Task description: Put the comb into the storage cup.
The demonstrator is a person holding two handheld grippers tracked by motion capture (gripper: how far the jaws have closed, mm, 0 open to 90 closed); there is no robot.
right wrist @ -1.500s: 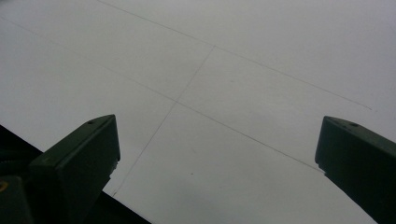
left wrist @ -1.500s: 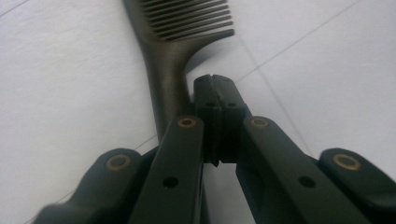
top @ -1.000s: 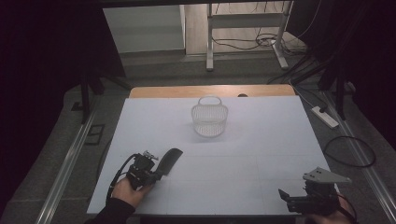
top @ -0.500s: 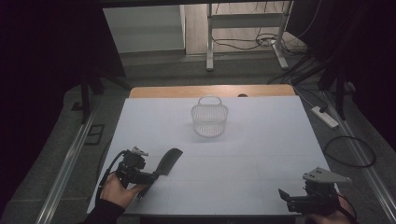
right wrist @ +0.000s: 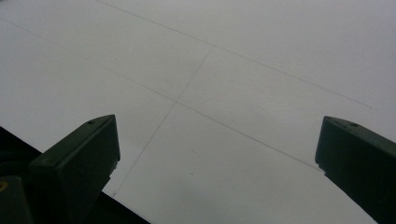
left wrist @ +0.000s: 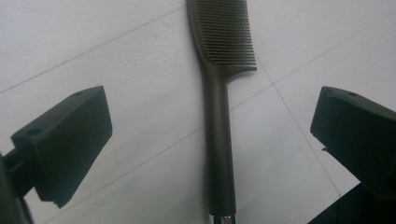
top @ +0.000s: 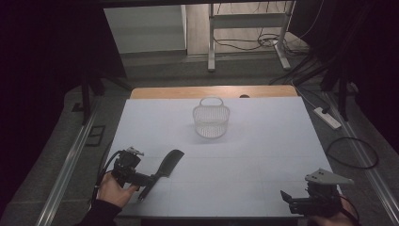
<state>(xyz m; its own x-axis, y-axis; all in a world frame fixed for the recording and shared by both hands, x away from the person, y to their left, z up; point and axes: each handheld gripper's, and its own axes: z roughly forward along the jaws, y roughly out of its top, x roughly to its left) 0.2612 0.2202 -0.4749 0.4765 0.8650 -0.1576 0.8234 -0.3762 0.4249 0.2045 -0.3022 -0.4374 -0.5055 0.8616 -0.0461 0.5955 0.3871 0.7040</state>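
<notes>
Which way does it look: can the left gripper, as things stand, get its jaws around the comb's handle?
Probably yes. The left gripper stands open with the comb lying flat on the table, its handle running between the two jaws and touching neither. Nothing else lies near it; the basket stands well beyond.

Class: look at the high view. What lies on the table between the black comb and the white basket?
Nothing: between comb and basket, the high view shows bare white table.

White table [top: 263,155]: black comb [top: 165,165] near left front, wire basket [top: 211,121] centre back.
</notes>
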